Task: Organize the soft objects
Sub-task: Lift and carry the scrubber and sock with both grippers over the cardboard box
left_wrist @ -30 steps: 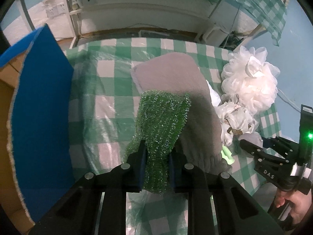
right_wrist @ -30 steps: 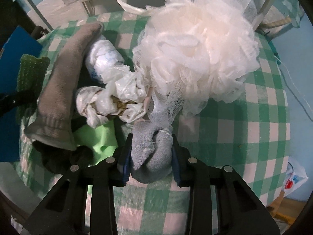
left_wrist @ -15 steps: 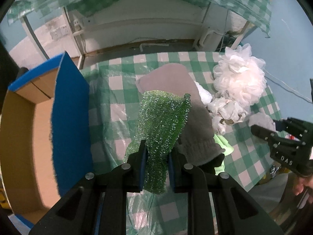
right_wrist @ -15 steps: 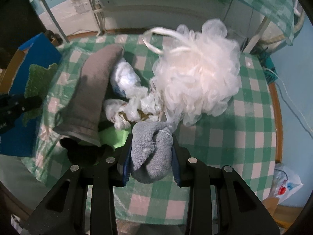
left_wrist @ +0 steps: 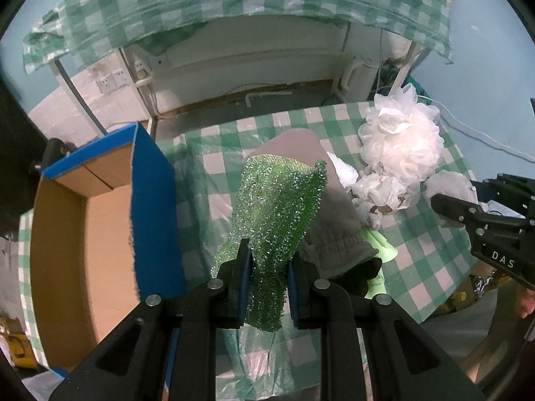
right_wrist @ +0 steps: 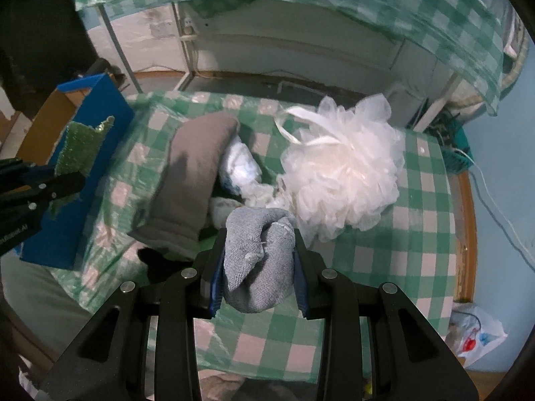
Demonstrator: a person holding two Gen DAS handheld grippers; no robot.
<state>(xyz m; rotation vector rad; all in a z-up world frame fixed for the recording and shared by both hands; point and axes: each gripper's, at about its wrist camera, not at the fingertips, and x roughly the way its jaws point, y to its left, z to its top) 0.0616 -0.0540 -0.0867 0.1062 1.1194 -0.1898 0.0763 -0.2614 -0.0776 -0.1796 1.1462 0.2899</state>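
My left gripper [left_wrist: 267, 260] is shut on a sparkly green scrubbing cloth [left_wrist: 281, 207] that hangs lifted above the checked table [left_wrist: 421, 267]. Lifted as well, my right gripper [right_wrist: 259, 250] is shut on a rolled grey-blue sock [right_wrist: 257, 260]. On the table lie a long grey sock [right_wrist: 190, 180], a white mesh bath pouf [right_wrist: 341, 173], crumpled white plastic [left_wrist: 381, 190] and a light green piece [left_wrist: 378, 240]. In the right wrist view the left gripper [right_wrist: 72, 180] with its green cloth [right_wrist: 80, 147] shows at far left, in front of the box.
An open cardboard box with blue outer walls [left_wrist: 150, 207] stands at the table's left edge. A dark item [left_wrist: 361, 274] lies under the grey sock's cuff. Behind the table are a white wall unit and another checked cloth [left_wrist: 234, 0] overhead.
Both grippers have risen with their loads, so the table and pile look smaller and farther. The box's open inside has come into the left wrist view.
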